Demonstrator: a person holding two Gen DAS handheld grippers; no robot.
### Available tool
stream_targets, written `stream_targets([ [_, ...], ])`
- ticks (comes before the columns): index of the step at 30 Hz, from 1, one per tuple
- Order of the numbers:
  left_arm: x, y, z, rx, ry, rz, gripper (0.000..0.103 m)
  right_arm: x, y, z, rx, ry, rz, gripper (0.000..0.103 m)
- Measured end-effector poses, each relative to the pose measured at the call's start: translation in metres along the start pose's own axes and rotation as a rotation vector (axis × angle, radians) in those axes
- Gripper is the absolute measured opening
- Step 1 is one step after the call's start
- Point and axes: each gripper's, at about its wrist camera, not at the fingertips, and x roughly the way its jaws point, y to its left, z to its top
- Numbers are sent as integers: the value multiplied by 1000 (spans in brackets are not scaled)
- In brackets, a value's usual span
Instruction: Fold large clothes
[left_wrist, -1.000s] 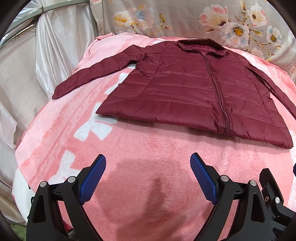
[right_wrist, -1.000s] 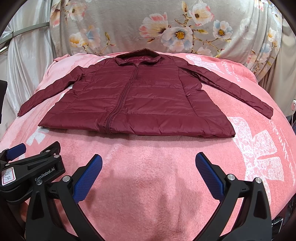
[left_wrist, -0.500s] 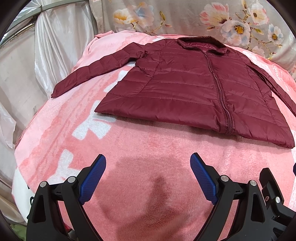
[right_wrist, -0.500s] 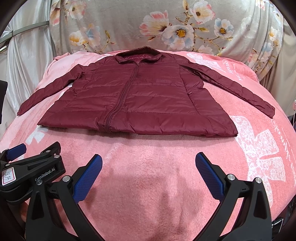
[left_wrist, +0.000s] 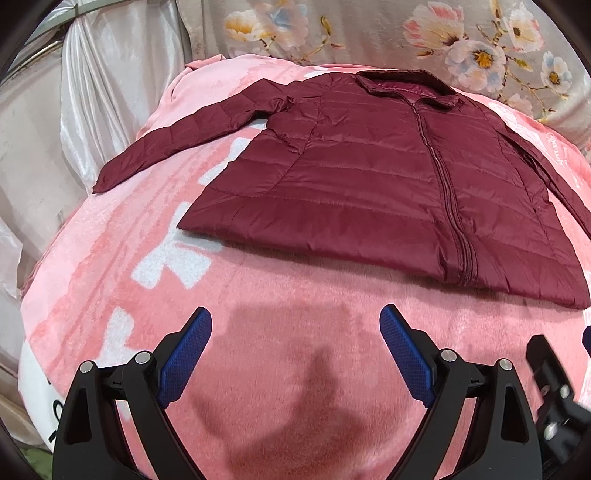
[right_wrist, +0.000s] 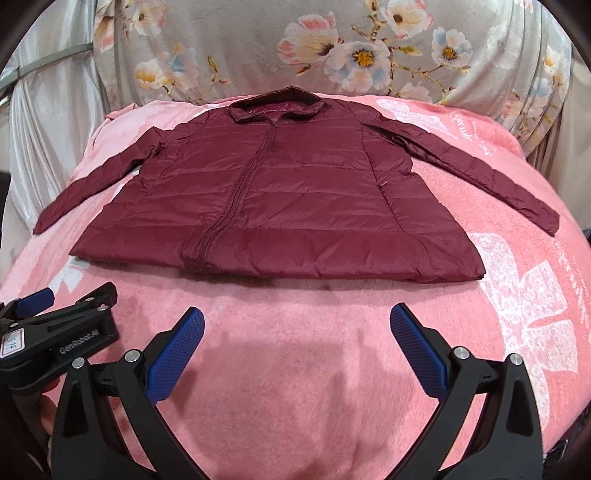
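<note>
**Puffer jacket flat on pink blanket, both tools wide and empty**

Maroon quilted puffer jacket (right_wrist: 280, 206) spread face up, zipped, on pink plush blanket (right_wrist: 295, 369). Collar (right_wrist: 275, 101) pointing away from cameras toward floral drape (right_wrist: 332, 48); hem (right_wrist: 277, 266) nearest the tools. Long axis collar-to-hem running away from view, zipper (right_wrist: 236, 199) along it, slightly skewed toward left at hem. Sleeves out to both sides, angled down toward hem: one sleeve (right_wrist: 480, 173) ending at cuff near right edge of blanket, other sleeve (left_wrist: 184, 140) ending at cuff near silvery curtain (left_wrist: 74, 110).

Left tool (left_wrist: 295, 354) wide apart, nothing between blue pads (left_wrist: 184, 358), hovering over bare blanket just short of hem. Right tool (right_wrist: 297, 354) wide apart too, empty, also short of hem, not touching jacket. Left tool's black body visible at lower left in right wrist view, label partly readable, digits unclear.

Cut off / unclear: in left wrist view, far sleeve runs out of frame at right edge; bottom right corner shows blurred black hardware. White patterns on blanket (right_wrist: 524, 306) partly under jacket. Script on blanket too small to read. Dark shadow on blanket between left tool's fingers. Back of jacket and what lies under blanket hidden.
</note>
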Motion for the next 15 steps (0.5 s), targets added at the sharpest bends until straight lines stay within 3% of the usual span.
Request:
stream_targets([
  [5, 7, 5, 16, -18, -28, -3, 90, 18, -61, 28, 168, 11, 21, 98],
  [10, 19, 9, 33, 7, -35, 57, 90, 38, -152, 63, 343, -27, -42, 98],
  [15, 38, 20, 50, -42, -20, 53, 90, 66, -247, 89, 535, -58, -73, 98],
])
